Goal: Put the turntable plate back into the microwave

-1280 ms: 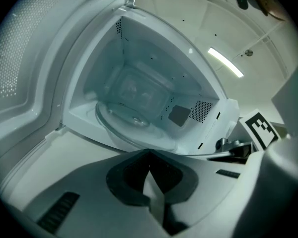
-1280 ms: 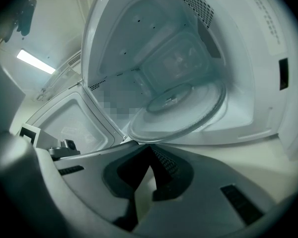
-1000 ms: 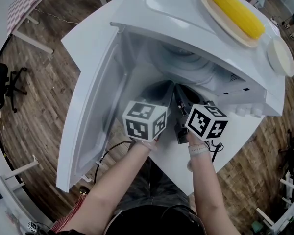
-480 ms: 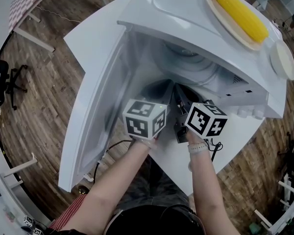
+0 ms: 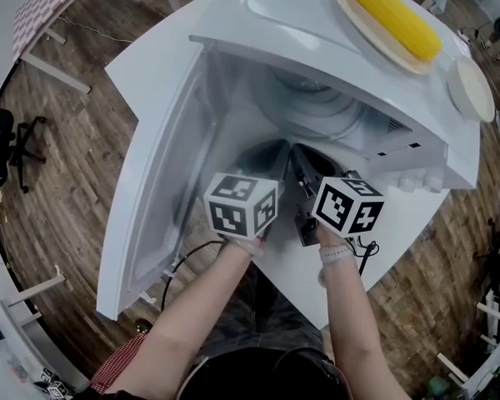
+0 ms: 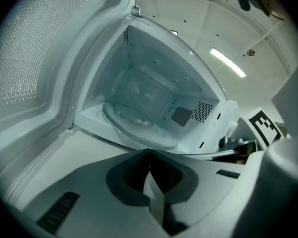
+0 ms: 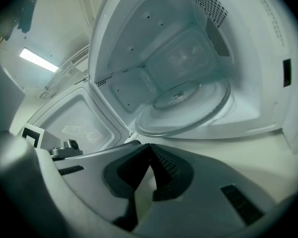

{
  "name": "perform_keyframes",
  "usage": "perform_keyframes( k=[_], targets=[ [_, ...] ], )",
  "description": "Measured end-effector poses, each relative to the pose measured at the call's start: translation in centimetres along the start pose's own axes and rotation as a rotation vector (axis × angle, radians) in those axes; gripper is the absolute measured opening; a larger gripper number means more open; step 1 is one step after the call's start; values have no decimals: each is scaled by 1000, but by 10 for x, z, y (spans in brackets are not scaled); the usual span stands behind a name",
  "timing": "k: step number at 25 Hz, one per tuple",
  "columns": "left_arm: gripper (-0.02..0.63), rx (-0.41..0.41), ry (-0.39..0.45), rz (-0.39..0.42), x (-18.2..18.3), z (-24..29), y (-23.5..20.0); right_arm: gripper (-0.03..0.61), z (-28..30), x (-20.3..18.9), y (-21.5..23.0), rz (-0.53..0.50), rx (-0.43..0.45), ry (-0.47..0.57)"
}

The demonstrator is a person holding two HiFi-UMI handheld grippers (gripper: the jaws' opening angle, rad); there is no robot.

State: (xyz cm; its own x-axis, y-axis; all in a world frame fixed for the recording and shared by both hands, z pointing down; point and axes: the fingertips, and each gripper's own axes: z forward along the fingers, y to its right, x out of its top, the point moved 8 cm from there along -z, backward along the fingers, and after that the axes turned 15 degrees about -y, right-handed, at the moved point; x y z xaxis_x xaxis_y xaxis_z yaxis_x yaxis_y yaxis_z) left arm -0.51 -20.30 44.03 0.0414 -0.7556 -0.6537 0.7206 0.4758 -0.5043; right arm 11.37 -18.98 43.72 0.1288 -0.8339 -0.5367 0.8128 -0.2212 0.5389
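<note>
- Fingers of the left gripper (image 6: pixel 149 152) and of the right gripper (image 7: pixel 149 146) are pressed together at their tips, pinching nothing, just outside the open cavity.
- A white microwave (image 5: pixel 317 15) stands on the bench (image 5: pixel 292 271), its door (image 5: pixel 162 182) swung wide.
- The glass turntable plate (image 7: pixel 185 108) lies flat on the cavity floor.
- A corn cob (image 5: pixel 393 17) rests on top of the microwave.

The door (image 5: pixel 158 198) of the microwave (image 5: pixel 300 23) stood swung wide on my left, walling off that side. The cavity (image 6: pixel 149 88) gaped open straight ahead of my left claw (image 6: pixel 149 155) and right claw (image 7: pixel 150 148), both closed and crowded side by side. The turntable plate (image 7: pixel 184 108) covered the cavity floor, with clear room above it.
</note>
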Motion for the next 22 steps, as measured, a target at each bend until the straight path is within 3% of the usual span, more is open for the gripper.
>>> perform_keyframes(
  k=[22],
  targets=[
    [12, 6, 58, 53, -10, -25, 26, 20, -35, -14, -24, -108, -32, 94]
  ],
)
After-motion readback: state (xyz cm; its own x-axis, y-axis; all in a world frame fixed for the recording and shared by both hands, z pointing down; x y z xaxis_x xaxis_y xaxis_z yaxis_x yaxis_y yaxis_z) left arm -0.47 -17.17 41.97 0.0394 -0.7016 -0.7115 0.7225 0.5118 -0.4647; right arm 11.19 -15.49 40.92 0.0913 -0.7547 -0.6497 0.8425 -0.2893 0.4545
